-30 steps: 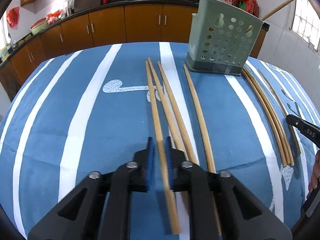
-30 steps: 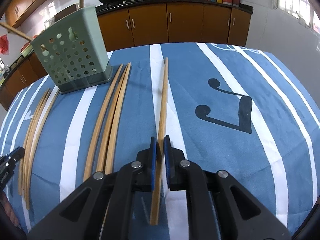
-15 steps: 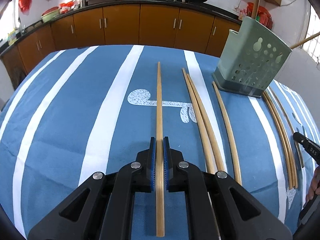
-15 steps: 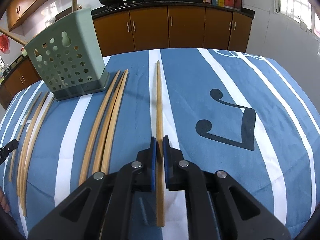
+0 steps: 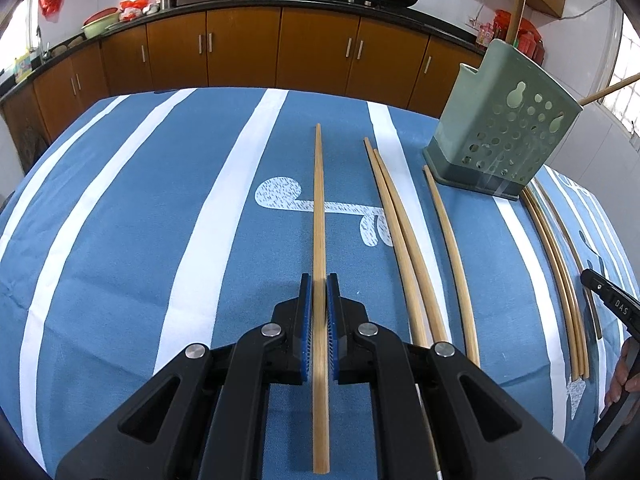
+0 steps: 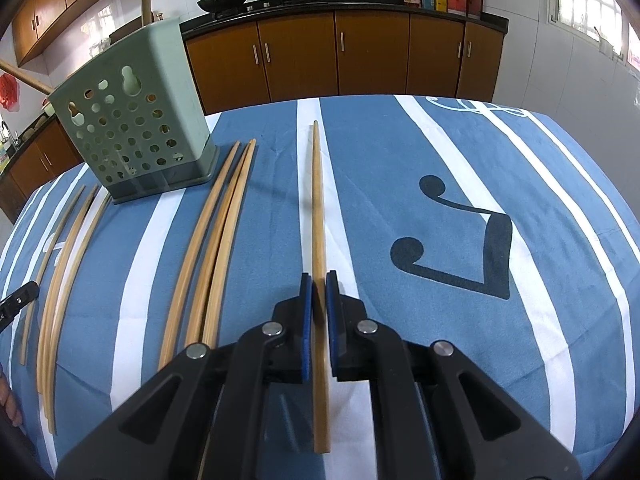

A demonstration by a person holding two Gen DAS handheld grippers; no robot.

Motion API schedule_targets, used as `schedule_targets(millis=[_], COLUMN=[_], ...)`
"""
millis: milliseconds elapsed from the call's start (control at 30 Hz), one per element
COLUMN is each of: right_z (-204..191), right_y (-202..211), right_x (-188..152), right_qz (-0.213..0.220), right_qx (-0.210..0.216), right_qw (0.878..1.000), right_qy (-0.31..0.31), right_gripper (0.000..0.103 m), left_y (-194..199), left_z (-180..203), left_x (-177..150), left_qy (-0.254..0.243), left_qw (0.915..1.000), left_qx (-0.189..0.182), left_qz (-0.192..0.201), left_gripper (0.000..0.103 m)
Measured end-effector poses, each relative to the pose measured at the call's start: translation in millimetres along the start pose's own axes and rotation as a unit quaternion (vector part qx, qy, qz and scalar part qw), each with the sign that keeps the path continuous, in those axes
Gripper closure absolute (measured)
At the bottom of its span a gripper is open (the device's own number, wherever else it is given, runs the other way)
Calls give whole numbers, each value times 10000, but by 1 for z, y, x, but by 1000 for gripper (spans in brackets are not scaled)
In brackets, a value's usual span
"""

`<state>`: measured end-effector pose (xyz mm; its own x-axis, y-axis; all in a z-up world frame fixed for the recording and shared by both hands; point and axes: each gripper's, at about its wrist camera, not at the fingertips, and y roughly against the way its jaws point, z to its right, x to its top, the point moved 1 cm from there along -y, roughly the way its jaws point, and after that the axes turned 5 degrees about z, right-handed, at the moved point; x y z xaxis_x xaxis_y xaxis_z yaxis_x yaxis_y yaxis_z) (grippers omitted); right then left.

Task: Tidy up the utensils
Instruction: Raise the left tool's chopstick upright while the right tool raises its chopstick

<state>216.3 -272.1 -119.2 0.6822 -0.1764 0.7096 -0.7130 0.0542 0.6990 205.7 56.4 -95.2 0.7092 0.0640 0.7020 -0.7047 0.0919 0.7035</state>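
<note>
My left gripper is shut on a long bamboo chopstick and holds it above the blue striped tablecloth, pointing away. My right gripper is shut on another chopstick, also lifted and pointing away. The green perforated utensil holder stands at the far right in the left wrist view and at the far left in the right wrist view, with two chopsticks sticking out of it. Several loose chopsticks lie on the cloth between the grippers; they also show in the right wrist view.
More chopsticks lie beyond the holder near the table's right side. Brown kitchen cabinets with woks on the counter stand behind the table. The other gripper's tip shows at the right edge of the left wrist view.
My left gripper closed on a chopstick and lifted it clear of the others, swinging left. My right gripper kept its chopstick and straightened it.
</note>
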Motion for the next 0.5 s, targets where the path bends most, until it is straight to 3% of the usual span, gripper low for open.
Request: schedule_targets(millis=[500], right_z=[1], right_y=[15], right_x=[-4], right_qz=[-14], right_qx=[109], right_qw=[9999], right_qy=[-22], right_gripper=[95], left_y=[8], left_z=[6], left_x=[-7], left_qy=[-366], left_qw=[9992], left_qx=[90], left_qz=[-104], left_gripper=[96])
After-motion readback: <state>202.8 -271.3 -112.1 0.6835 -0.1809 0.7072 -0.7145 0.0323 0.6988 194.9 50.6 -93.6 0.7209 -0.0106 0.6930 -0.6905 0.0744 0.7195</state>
